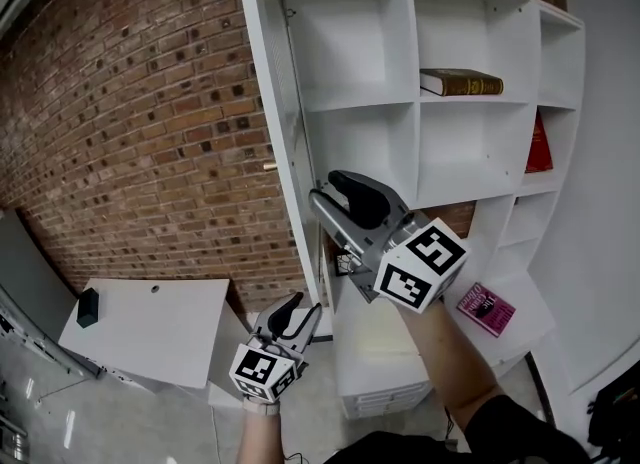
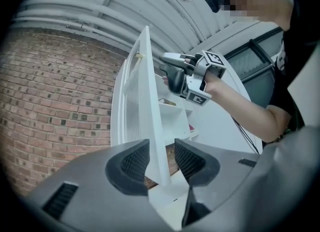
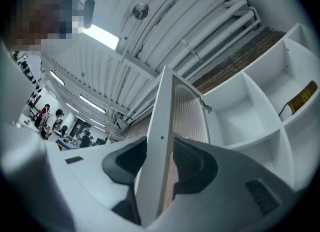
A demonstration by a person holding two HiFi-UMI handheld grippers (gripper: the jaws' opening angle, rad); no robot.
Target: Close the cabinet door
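The white cabinet (image 1: 450, 122) stands open. Its tall door (image 1: 278, 102) swings out towards me and shows edge-on, with a small knob (image 1: 268, 165) on its outer face. My right gripper (image 1: 325, 194) is up at the door's free edge, about halfway up. In the right gripper view the door (image 3: 162, 106) runs between the jaws of the right gripper (image 3: 157, 158), which stands open around it. My left gripper (image 1: 305, 308) is lower, by the door's bottom corner. It is open too, with the door's lower edge (image 2: 145, 101) between the jaws of the left gripper (image 2: 161, 162).
A brown book (image 1: 460, 82) lies on an upper shelf, a red book (image 1: 538, 147) stands at the right, and a pink book (image 1: 486, 309) lies on a low ledge. A brick wall (image 1: 130, 122) is behind. At lower left, a white table (image 1: 150, 327) carries a black object (image 1: 88, 307).
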